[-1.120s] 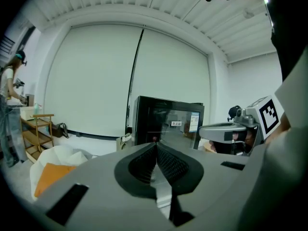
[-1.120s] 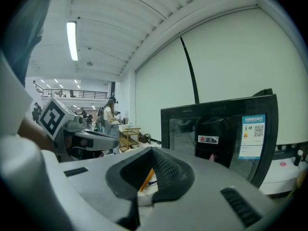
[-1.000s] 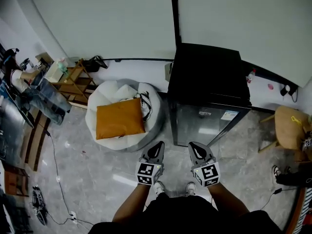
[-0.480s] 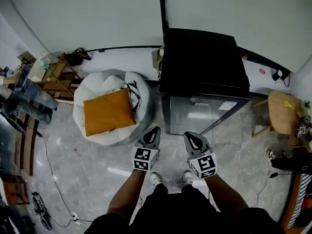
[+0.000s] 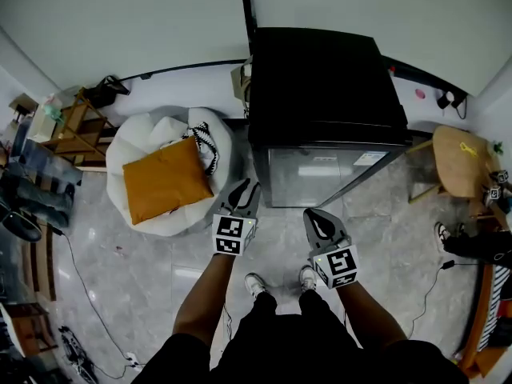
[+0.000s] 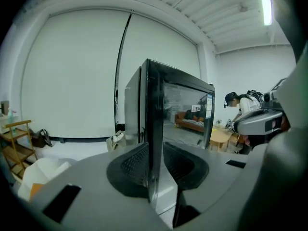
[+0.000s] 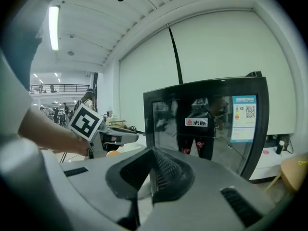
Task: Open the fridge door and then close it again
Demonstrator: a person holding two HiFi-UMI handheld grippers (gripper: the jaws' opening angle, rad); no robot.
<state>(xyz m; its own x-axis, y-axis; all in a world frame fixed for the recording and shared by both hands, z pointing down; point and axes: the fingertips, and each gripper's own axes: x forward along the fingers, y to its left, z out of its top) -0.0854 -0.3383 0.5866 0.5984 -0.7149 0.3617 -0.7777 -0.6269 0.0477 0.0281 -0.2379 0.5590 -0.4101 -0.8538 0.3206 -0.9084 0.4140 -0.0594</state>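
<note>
Boxy black fridge (image 5: 324, 78), glossy glass door (image 5: 328, 174); square orange cushion (image 5: 164, 180).

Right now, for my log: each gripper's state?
Left gripper: open, jaws have just been opening; an edge of the fridge lines up between them, not gripped.
Right gripper: shut, holding nothing.

Looks like a lab or open-plan office dressed up with homey stuff, not an actual home. Glossy grey tile floor (image 5: 144, 278), big blank white wall panels (image 5: 144, 22) across the top, and a tube light (image 7: 53, 28) on a ribbed ceiling. Props: 1 glass-door mini fridge (image 5: 320, 94) in the middle, a white beanbag (image 5: 140, 138) and a wooden shelf (image 5: 68, 126) at left. Another person (image 6: 243, 105) is leaning over at the right of the left gripper view.
</note>
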